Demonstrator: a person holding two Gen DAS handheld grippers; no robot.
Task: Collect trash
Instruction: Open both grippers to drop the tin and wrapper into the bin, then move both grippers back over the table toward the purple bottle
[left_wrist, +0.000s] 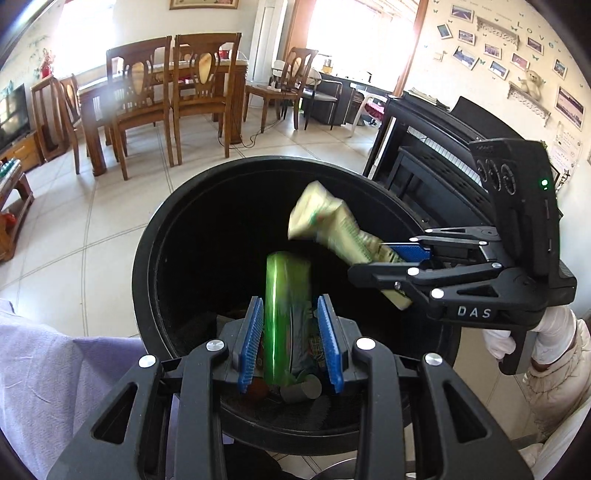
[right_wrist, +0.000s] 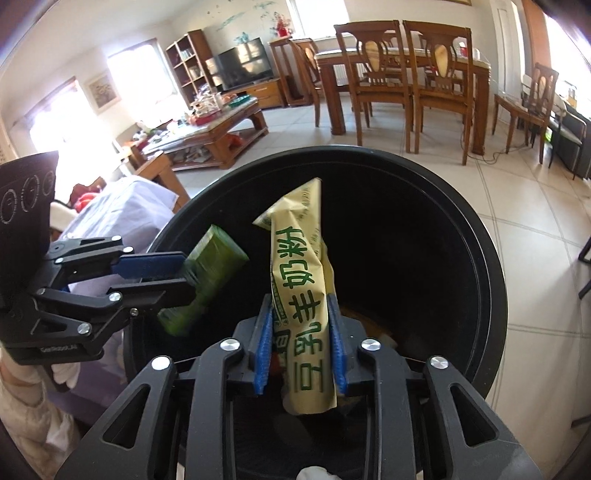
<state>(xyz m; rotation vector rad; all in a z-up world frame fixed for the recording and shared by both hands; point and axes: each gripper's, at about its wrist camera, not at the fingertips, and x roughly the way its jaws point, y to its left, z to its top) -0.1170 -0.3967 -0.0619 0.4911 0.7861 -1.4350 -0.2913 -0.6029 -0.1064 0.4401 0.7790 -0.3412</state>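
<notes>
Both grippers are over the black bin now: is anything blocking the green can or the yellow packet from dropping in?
Nothing visible. The green can and yellow packet both hang over the black bin's open mouth, with only earlier trash at the bottom.

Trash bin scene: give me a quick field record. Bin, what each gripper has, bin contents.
bin: black round trash bin, open top, on tiled floor
left gripper: over the bin mouth, green wrapper between its blue pads
right gripper: over the bin mouth, yellow packet with green print between its pads
grip: contact on either item unclear, pads look slightly apart
bin contents: some trash at the bottom, mostly dark, not identifiable
status: neither item is in the bin yet
</notes>
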